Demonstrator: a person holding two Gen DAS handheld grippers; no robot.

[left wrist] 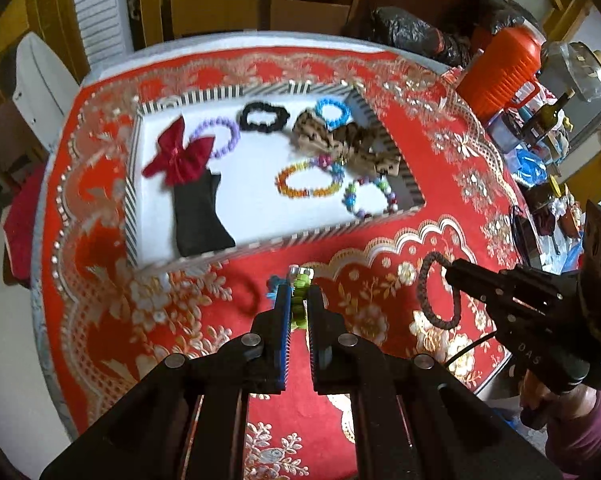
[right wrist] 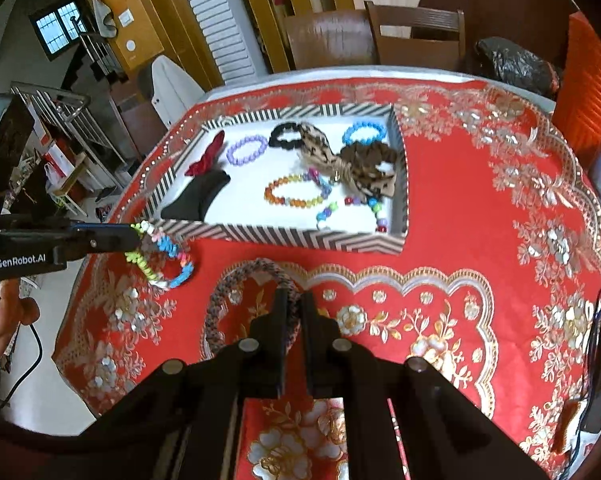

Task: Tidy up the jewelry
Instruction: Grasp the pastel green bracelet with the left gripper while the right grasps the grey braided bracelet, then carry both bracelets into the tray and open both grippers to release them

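Note:
A striped-rim tray (left wrist: 204,98) (right wrist: 300,236) with a white floor holds several bracelets, scrunchies, a red bow (left wrist: 180,156) and a black pouch (left wrist: 200,216). My left gripper (left wrist: 299,294) is shut on a multicolour spiral bracelet (left wrist: 300,292) and holds it above the cloth just before the tray's near rim; the right wrist view shows this bracelet (right wrist: 164,256) hanging from the left gripper (right wrist: 134,236). My right gripper (right wrist: 294,300) is shut on a dark braided bracelet (right wrist: 236,280), which also shows in the left wrist view (left wrist: 424,292) hanging from the right gripper (left wrist: 450,274).
The table wears a red and gold cloth (left wrist: 440,160). An orange jug (left wrist: 500,68), bottles and black bags (left wrist: 408,28) crowd the far right. Wooden chairs (right wrist: 416,36) stand behind the table. A dark blurred band (left wrist: 246,294) lies on the cloth left of my left gripper.

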